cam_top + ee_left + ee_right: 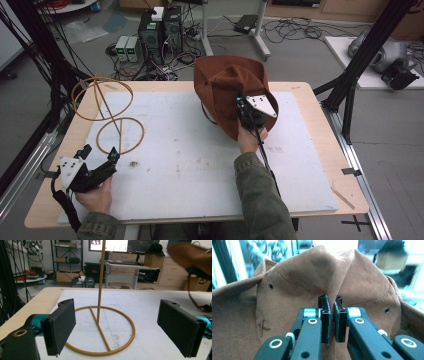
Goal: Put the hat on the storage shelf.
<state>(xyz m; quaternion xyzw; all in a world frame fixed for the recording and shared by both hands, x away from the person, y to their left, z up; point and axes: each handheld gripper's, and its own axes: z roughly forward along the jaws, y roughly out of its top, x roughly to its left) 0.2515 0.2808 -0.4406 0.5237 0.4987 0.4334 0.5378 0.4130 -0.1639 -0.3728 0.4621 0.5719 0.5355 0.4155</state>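
Olive-green sleeves on both forearms. Left gripper (100, 156): black body, grey three-cornered plate on top, teal accents, black cable trailing, flat black pads (60, 326) with a brass-ringed hole below. Right gripper (331, 320): same black build, teal collars, silver-ringed screws, grey plate, black cable

Brown suede hat (227, 85), crown pinched, lifted above the table's far side

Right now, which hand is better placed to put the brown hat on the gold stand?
The right. Its gripper already has its fingers pinched on the brown hat, lifted above the table. The left gripper waits open near the gold stand, holding nothing.
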